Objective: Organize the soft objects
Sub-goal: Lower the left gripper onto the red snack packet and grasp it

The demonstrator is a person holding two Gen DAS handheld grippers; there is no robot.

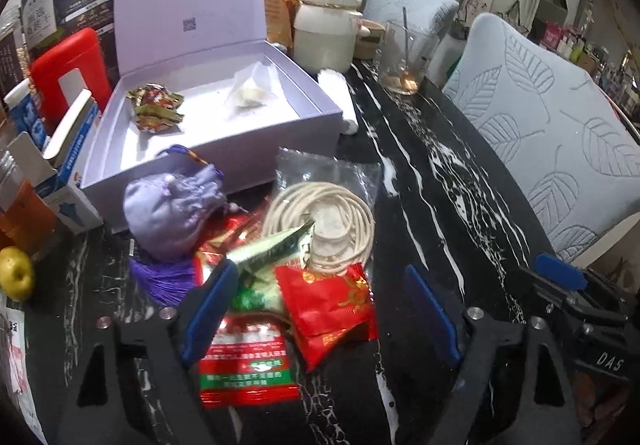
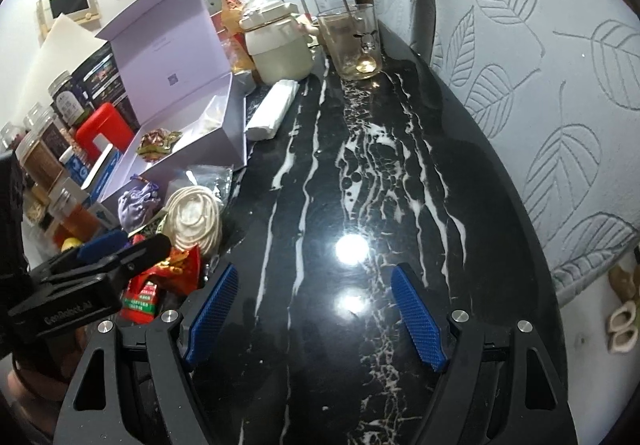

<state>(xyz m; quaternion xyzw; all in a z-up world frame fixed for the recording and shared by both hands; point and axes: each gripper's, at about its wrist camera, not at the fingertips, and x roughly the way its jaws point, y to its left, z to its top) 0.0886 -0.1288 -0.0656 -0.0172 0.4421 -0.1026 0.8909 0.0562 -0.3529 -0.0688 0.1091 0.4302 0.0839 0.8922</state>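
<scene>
Left wrist shows 2 items in the lilac box [image 1: 280, 125]; the pile [image 1: 280, 265] remains at the desk's [image 1: 460, 173] left edge. Left tongs [image 1: 320, 309] stand wide over red packets [image 1: 328, 305], gripping nothing; right tongs [image 2: 316, 313] wide, empty.

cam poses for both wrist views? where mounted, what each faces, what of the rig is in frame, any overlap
Left wrist: on the left gripper, angled down at the snack packets and coiled cord before the open lilac box; own blue pads, jaws open, plus the right gripper at right.
Right wrist: on the right gripper, angled down at bare black marble table; own pads, jaws open over nothing, left gripper at left.
Shared: box, lilac pouch, cord, packets, lidded jar, glass.
</scene>
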